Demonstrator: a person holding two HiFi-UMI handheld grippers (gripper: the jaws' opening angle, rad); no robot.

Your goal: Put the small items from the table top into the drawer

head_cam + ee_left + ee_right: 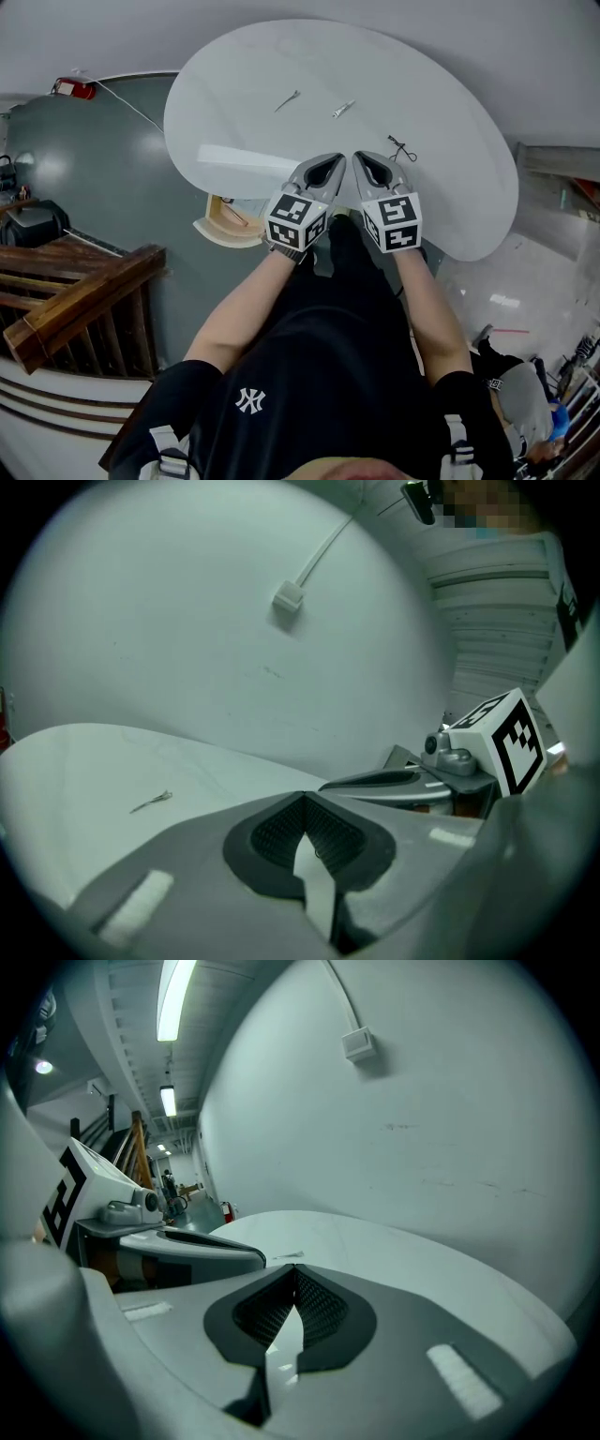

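approach phase: judged from the three small items lying on the white table and from the empty tools, no item has been picked up yet. left gripper and right gripper hover side by side over the near edge of the table, tips close together, both pointing toward the far edge. in the left gripper view the jaws meet at the tip with nothing between them. the right gripper view shows the same condition: jaws together, nothing held. a silver clip lies toward the far edge, left of centre. a small silver piece lies to its right, apart from it. a thin black item, too small to identify, lies toward the right edge, just ahead of the right gripper. the drawer stands pulled out below the near-left edge of the table; its light wood interior shows, but any contents cannot be made out. next move, as a judgement: select one item, probably the thin black item for the right gripper since it is nearest. part the jaws, bring the tips down to the table surface so the pads straddle the item, then close. all three items are thin and lie flat, so the tips probably have to reach the surface; pushing an item along the table instead of gripping it is the likely fault. transfer to the drawer follows.
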